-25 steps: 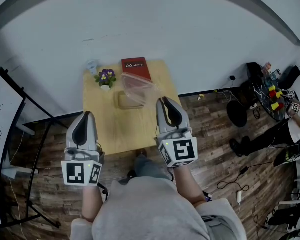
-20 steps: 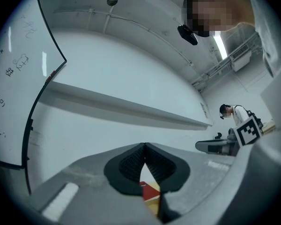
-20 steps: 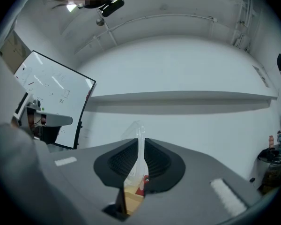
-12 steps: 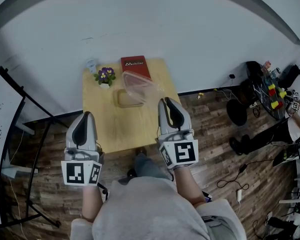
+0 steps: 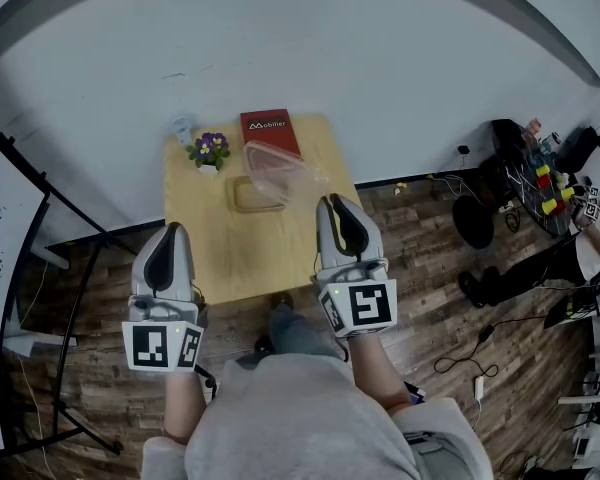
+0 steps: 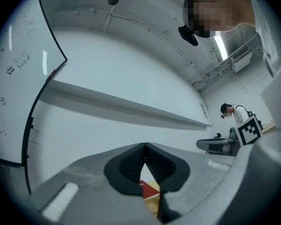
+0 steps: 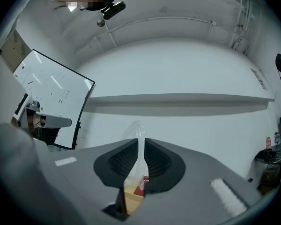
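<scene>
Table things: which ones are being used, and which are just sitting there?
In use: right gripper, shut on the clear plastic lid; clear container close by it.
Lying about: red book, flower pot, small glass. The left gripper is shut, empty.

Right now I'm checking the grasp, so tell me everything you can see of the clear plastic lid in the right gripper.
The clear plastic lid is thin, see-through and roughly rectangular with rounded corners. The right gripper is shut on its near edge; in the right gripper view it stands edge-on between the pads, poking past them. It hangs tilted above the wooden table, over a shallow tray; whether it touches the tray I cannot tell.
</scene>
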`<move>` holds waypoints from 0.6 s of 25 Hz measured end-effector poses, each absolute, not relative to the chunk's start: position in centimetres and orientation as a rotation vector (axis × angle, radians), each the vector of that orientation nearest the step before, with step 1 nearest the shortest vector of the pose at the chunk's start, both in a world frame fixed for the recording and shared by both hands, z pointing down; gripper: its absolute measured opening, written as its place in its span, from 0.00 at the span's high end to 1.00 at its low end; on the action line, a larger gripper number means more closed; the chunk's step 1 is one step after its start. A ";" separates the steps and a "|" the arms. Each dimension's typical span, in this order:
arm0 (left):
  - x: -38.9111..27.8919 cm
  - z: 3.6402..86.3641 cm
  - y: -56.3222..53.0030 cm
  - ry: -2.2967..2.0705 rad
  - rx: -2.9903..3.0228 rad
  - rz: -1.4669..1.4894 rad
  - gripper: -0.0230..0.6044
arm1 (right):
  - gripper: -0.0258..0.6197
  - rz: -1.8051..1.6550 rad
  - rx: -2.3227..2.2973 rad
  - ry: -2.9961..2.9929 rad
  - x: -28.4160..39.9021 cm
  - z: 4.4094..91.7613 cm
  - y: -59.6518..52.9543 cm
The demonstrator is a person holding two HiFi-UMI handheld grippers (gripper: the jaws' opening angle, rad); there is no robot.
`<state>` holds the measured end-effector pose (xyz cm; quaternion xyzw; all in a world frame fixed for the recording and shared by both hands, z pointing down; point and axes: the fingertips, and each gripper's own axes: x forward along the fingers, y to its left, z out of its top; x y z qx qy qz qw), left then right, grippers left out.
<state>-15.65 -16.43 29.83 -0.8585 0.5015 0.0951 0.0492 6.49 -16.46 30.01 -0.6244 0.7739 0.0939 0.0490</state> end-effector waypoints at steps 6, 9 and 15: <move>-15.2 29.8 -16.2 1.512 -2.624 0.294 0.96 | 0.90 0.289 -1.908 2.352 6.7 29.9 -16.2; -15.2 29.8 -16.1 1.517 -2.624 0.293 0.96 | 0.90 0.292 -1.907 2.352 6.7 29.9 -16.1; -15.4 29.9 -16.1 1.522 -2.623 0.291 0.96 | 0.90 0.286 -1.918 2.350 6.8 29.9 -16.3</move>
